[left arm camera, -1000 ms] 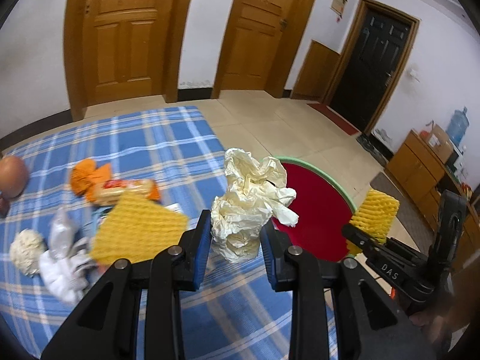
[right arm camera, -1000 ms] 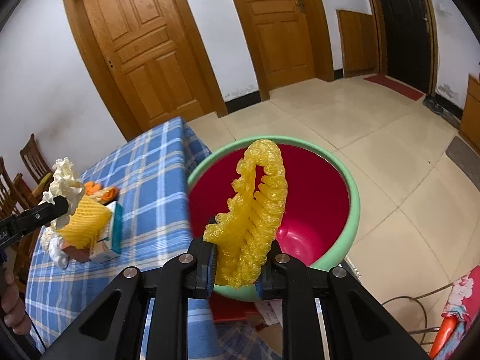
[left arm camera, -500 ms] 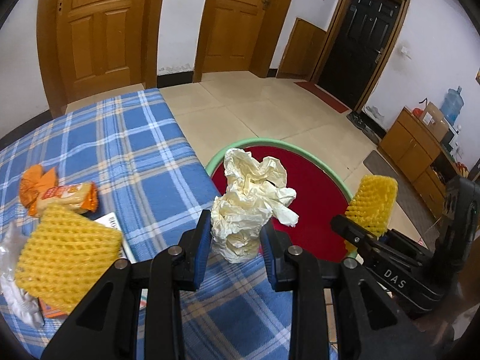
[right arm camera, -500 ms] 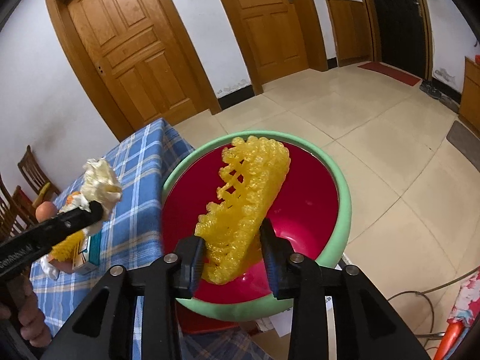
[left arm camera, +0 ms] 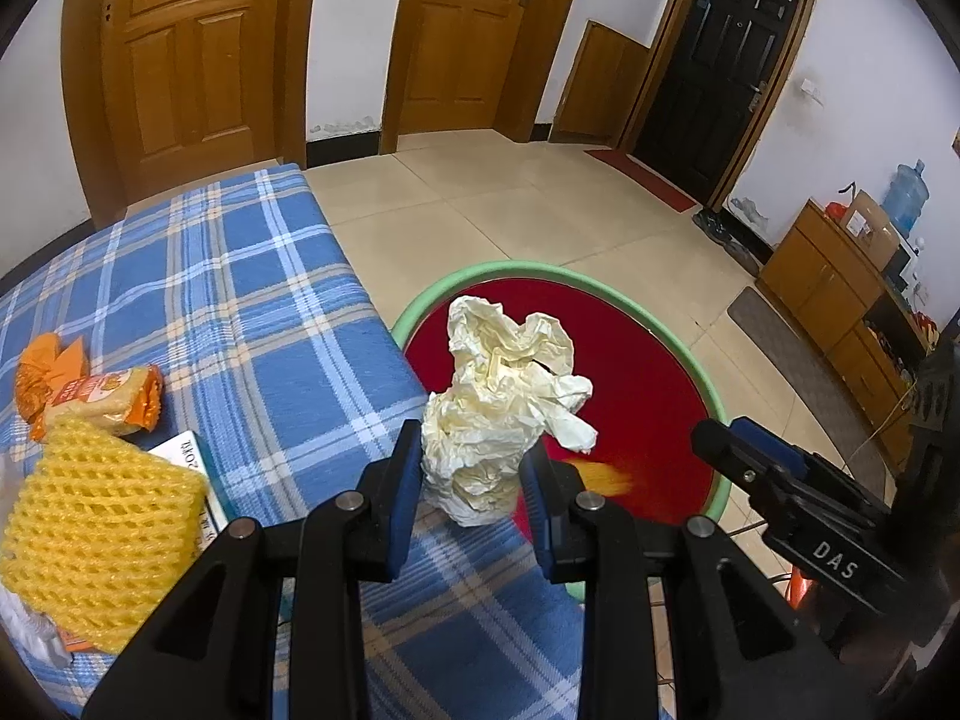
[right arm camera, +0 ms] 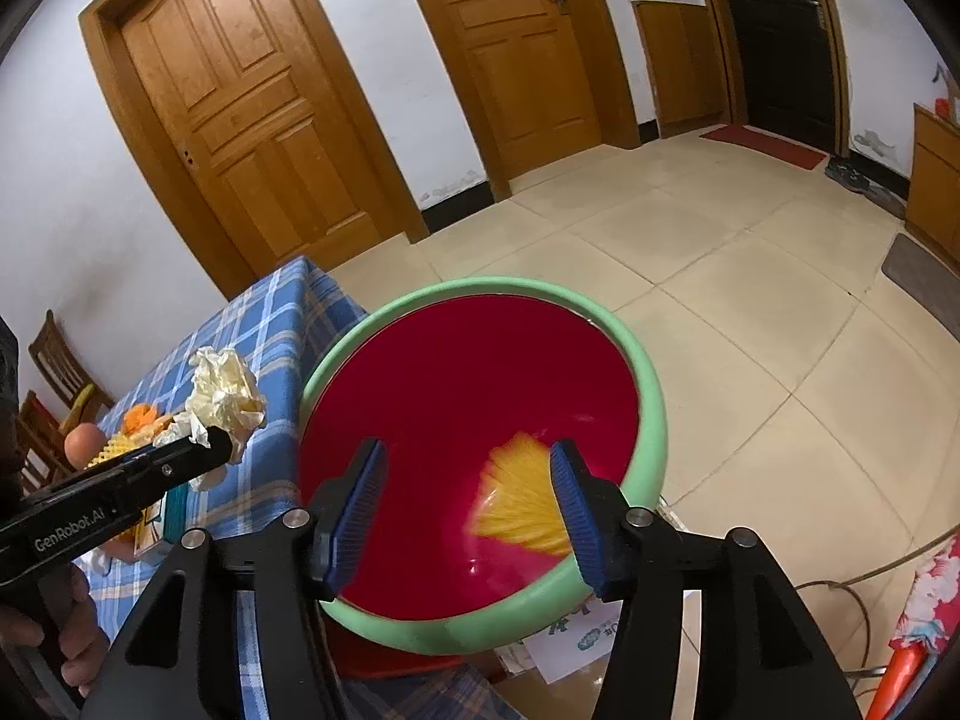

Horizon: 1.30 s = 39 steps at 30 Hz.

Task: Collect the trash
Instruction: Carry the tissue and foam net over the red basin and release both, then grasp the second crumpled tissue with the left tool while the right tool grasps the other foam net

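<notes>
Trash: one paper wad (left arm camera: 501,414) gripped, one foam net (right arm camera: 522,504) in basin (right arm camera: 651,402).

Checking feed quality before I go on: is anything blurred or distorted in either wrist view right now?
Right wrist view: the yellow foam net inside the red basin is motion-smeared between the open right tool fingers; the rest is sharp. Left wrist view: the same net is an orange-yellow smear, while the crumpled paper in the left tool is crisp. Both show fisheye bending and dark corners.

Home interior: wooden panel doors (left arm camera: 180,66), tiled floor (left arm camera: 510,204), plaid-clothed table (left arm camera: 228,300), water jug (left arm camera: 905,189).
</notes>
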Tool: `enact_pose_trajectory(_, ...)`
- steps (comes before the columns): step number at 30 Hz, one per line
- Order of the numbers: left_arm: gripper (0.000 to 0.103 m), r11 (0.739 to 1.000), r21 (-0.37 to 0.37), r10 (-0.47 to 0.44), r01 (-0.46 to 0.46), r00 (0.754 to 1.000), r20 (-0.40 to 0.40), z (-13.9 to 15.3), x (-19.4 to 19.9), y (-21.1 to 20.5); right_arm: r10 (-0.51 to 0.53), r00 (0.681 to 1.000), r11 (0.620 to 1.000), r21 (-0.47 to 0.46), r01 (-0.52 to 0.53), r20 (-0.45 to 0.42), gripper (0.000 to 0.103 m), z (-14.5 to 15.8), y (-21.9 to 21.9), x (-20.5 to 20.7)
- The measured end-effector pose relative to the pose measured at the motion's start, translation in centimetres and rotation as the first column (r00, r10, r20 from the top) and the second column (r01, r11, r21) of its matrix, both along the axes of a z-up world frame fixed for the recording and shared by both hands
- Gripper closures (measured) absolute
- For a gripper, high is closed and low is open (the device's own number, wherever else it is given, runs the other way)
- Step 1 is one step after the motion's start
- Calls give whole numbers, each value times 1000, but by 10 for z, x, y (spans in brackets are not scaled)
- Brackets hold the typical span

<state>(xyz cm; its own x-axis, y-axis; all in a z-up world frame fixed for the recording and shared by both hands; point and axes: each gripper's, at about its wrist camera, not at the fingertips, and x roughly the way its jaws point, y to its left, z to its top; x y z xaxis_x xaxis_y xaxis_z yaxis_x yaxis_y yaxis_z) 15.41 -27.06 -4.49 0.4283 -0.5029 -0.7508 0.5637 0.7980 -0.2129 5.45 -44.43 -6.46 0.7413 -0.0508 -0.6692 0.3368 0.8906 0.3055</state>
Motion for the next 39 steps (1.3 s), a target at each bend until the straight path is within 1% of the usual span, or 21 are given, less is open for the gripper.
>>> enact_pose_trajectory(4,71,1000,-2,-13,13,1000,-4,-2,2,-7,-24,1000,1000,9,24,9,41,2,-3,-6)
enact_pose_trajectory(6,59,1000,-10,-16,16,1000,-4,-1,2,-8,-32,999,999,12,32,11,41,3,-4,-7)
enact_pose_trajectory(7,57,1000,-12,-15,15,1000,-2,-1,2,-8,-36,999,999,13,36,12,40,3,-4,-8)
enact_pose_trajectory(9,47,1000,-19,-13,13,1000,5,0,1,-7,-41,999,999,15,41,13,40,3,-5,-10)
enact_pose_trajectory(10,45,1000,-20,-11,11,1000,9,1,1,-7,-44,999,999,16,44,13,39,3,-6,-10)
enact_pose_trajectory(14,44,1000,-17,5,-5,1000,16,4,-1,-3,-52,999,999,18,51,16,39,4,-7,-13)
enact_pose_trajectory(23,37,998,-24,61,-60,998,22,12,-7,18,-44,999,999,15,43,22,36,10,-1,-18)
enact_pose_trajectory(31,37,992,-41,124,-123,992,30,24,-18,52,-16,999,1000,13,16,41,28,21,15,-22)
enact_pose_trajectory(39,37,979,-51,199,-197,979,52,36,-27,92,34,998,999,13,-35,49,28,29,39,-22)
